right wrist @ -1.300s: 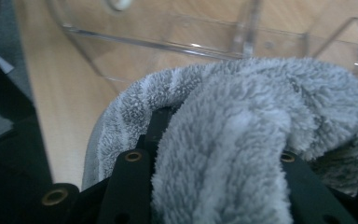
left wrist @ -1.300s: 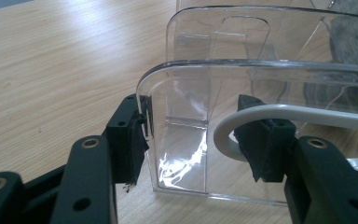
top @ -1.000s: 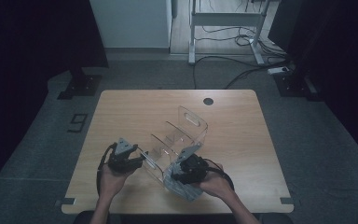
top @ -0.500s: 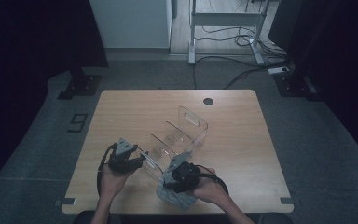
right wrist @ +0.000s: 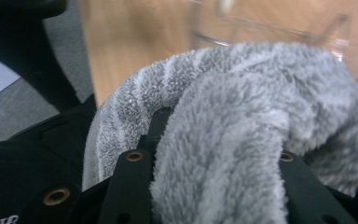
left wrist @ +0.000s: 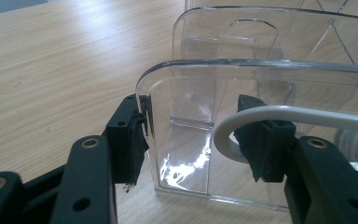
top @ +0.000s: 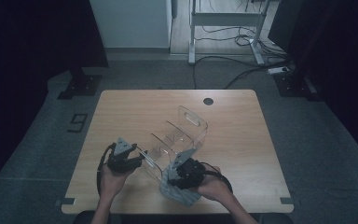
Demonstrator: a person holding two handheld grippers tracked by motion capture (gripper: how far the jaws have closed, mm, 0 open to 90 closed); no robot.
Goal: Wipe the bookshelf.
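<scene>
1. The grey fluffy cloth (right wrist: 242, 121) is bunched between the jaws of the right tongs (top: 182, 173), which are closed on it; it lies at the near end of the clear plastic organiser (top: 179, 140), low against the worktop (top: 242, 135).
2. Compared with a second ago, the right hand has drawn nearer the worktop's front edge and the cloth hangs lower under it; I judge the wiping of the organiser is under way, not finished.
3. The left tongs (top: 137, 161) are about half closed, gripping the organiser's end wall (left wrist: 177, 121), one jaw outside and one inside; they have not moved, steadying it.
4. A white cable (left wrist: 303, 116) loops past the inner jaw.
</scene>
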